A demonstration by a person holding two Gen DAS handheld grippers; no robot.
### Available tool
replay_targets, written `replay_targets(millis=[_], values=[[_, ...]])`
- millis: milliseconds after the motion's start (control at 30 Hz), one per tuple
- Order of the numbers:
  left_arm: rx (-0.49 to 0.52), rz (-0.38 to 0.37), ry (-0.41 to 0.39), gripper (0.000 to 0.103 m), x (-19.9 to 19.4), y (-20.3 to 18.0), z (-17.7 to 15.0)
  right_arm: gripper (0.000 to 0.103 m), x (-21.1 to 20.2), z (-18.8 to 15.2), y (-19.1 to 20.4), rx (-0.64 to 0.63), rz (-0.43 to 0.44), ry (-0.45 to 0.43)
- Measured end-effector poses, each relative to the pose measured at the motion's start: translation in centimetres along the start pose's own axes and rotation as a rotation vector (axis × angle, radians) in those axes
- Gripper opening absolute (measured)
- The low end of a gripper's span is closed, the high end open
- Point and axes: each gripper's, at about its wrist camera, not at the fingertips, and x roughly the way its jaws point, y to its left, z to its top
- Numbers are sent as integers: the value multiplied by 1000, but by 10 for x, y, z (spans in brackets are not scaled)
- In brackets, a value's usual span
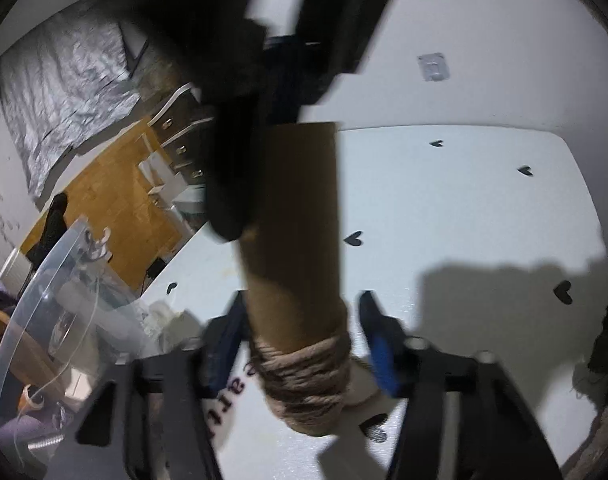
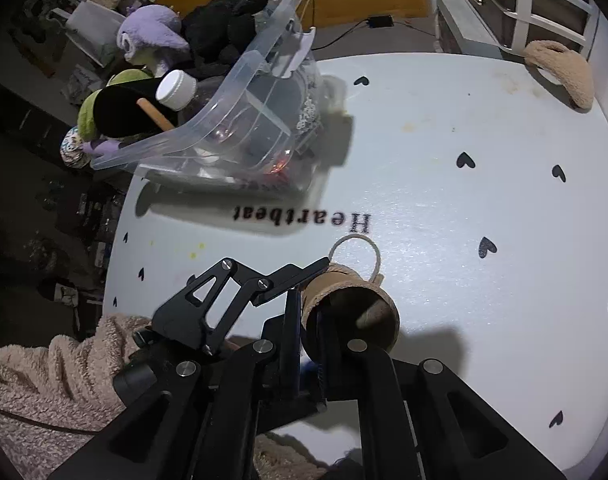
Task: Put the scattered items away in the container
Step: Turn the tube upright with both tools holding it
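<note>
A brown cardboard tube (image 1: pixel 296 220) with twine wound on its lower end stands up between the fingers of my left gripper (image 1: pixel 300 336), which is shut on it over the white table. My right gripper (image 2: pixel 320 316) meets the same tube (image 2: pixel 352 304) at its open top end, with one finger inside the opening, shut on the tube's wall. The clear plastic container (image 2: pixel 240 120) stands at the table's left edge, holding a white-capped bottle (image 2: pixel 176 90) and plush toys. It also shows in the left wrist view (image 1: pixel 60 300).
A white table (image 2: pixel 444 184) with black hearts and the word "Heartbeat". A beige fuzzy slipper (image 2: pixel 560 72) lies at its far right edge. A loose twine loop (image 2: pixel 356 248) hangs from the tube. Purple and black plush toys (image 2: pixel 156 40) sit in the container. Drawers (image 1: pixel 180 140) stand beyond.
</note>
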Motion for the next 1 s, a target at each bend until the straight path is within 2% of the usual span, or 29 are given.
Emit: replay_targets(millis=[167,267,300,367,400,433,500,567,633,700,733,833,1000], values=[[-39,-20,6,47,-3,9,-1,9,-2,4,11,-18,-28,-6],[-113,-28,16,47,-4,21,-3,9,-18,1,24,-73,-48,-77],[-141,-32,20,47,-4,26,-4,13,-28,-3,27,-92,-58,-124],[-195,-37,27,47,-4,35,-6,48,-40,-11,30,-118,-106,-207],[-215,-40,28,47,-4,38,-8,87,-43,-15,29,-125,-132,-239],[-228,-43,27,47,-5,40,-10,94,-44,-20,28,-127,-149,-264],[-253,-50,25,47,-7,42,-14,94,-43,-28,23,-122,-167,-298],[-279,-57,24,47,-9,45,-19,93,-33,-28,16,-95,-140,-296],[-291,-68,17,47,-10,46,-21,77,-21,-26,11,-71,-90,-293],[-307,-75,14,47,-11,48,-23,70,-6,-21,14,-74,-34,-297],[-317,-77,16,47,-10,50,-25,63,-3,-19,16,-78,-10,-306],[-348,-88,13,47,-10,55,-29,62,3,-11,21,-98,37,-322],[-340,-98,-7,47,-12,55,-33,62,11,-5,28,-137,103,-290]])
